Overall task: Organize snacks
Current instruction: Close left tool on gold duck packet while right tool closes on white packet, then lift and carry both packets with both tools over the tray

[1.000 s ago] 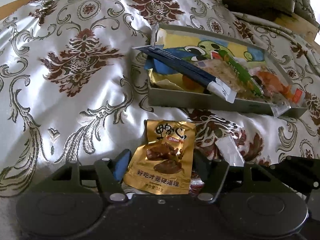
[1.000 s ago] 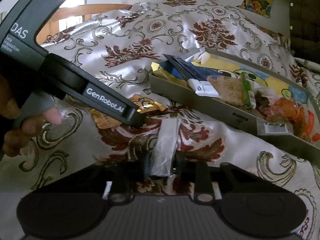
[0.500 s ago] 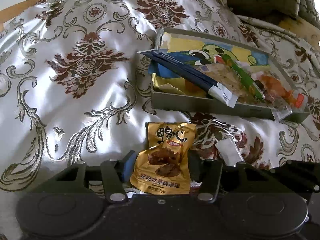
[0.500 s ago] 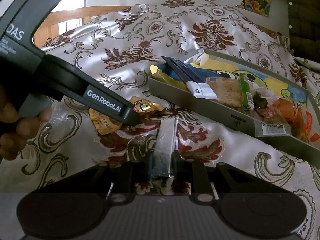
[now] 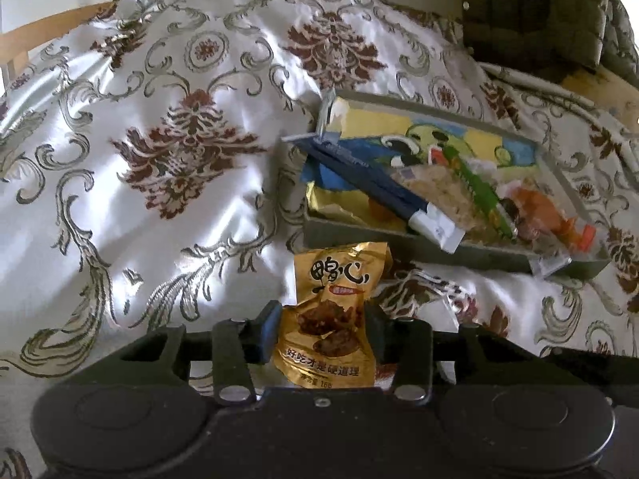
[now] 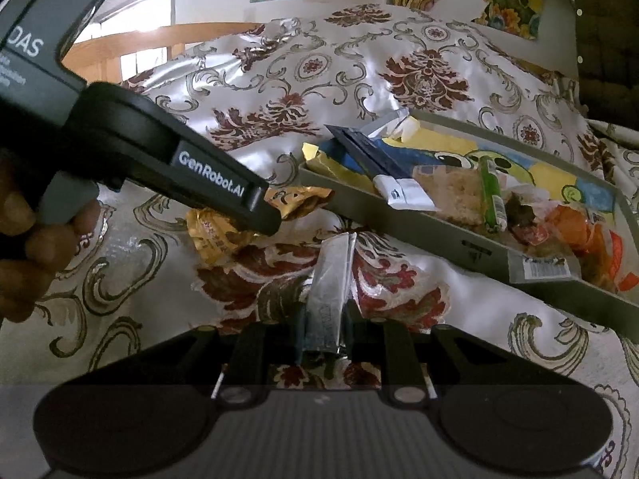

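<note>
**A:** ok so what's going on over there right now?

**B:** Both grippers are down low over the bed, on that shiny cloth (image 5: 167, 215) with the brown-and-gold flower pattern. The left gripper (image 5: 321, 329) has a gold snack pouch (image 5: 333, 307) sitting between its fingers (image 5: 265, 329) — they've just been closing in on it, and by the look of it the pads are pressing the sides now, with the pouch pinched narrow at the middle. Top of the pouch sticks up toward the tray.

**A:** and the right one?

**B:** The right gripper (image 6: 324, 333) is clamped on a slim silver packet (image 6: 331, 279), fingers nearly together, packet pointing away along the cloth. From that side you can see the left gripper (image 6: 263, 215) reaching in, with a hand (image 6: 36, 247) wrapped round its handle, tip right on the crumpled gold pouch (image 6: 223, 231).

**A:** where's the tray?

**B:** The grey tray (image 5: 479, 253) is just beyond both packets, sitting tilted on the cloth. It's got a cartoon-print liner and a heap of snacks in it already — a long dark blue packet (image 5: 371, 177) with a white end hanging over the near rim, a pale crumbly bar (image 5: 443, 191), a green stick (image 5: 477, 183), and something orange (image 5: 547, 211) at the far right. Can't really make out what the orange one is, it's too blurry.
</note>
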Tool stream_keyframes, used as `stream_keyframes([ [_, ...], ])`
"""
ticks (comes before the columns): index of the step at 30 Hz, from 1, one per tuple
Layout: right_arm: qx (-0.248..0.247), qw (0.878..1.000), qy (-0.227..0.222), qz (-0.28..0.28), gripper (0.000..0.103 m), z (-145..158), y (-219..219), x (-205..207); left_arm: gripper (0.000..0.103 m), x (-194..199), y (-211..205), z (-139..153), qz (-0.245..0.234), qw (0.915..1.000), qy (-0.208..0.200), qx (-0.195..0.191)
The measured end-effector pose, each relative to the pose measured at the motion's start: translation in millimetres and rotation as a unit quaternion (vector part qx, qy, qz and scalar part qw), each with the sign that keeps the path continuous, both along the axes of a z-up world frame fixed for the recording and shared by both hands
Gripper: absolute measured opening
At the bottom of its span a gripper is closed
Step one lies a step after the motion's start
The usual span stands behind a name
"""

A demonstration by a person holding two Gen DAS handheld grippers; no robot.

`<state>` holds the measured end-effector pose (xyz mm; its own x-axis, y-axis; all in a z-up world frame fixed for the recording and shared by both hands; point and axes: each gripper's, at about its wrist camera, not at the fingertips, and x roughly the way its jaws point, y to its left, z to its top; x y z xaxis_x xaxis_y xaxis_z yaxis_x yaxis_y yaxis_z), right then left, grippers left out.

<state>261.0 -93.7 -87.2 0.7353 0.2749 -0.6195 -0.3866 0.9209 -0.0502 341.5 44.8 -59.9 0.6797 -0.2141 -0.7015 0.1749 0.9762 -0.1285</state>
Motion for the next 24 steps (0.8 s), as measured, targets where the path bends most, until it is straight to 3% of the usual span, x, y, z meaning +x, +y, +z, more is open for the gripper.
stream_keyframes([
  [15, 0.045, 0.996, -0.067, -0.026, 0.021, 34, -19, 2, 0.046, -8, -1, 19, 0.011, 0.9957, -0.079, -0.046],
  [18, 0.062, 0.994, -0.080, -0.051, 0.021, 44, -32, 10, 0.046, -4, -6, 27, 0.014, 0.9941, -0.089, -0.060],
  [21, 0.100, 0.987, -0.087, -0.091, 0.021, 58, -52, 22, 0.046, 5, -11, 38, 0.019, 0.9906, -0.091, -0.100],
  [24, 0.137, 0.978, -0.093, -0.129, 0.022, 71, -75, 38, 0.046, 18, -28, 48, 0.011, 0.9891, -0.109, -0.098],
])
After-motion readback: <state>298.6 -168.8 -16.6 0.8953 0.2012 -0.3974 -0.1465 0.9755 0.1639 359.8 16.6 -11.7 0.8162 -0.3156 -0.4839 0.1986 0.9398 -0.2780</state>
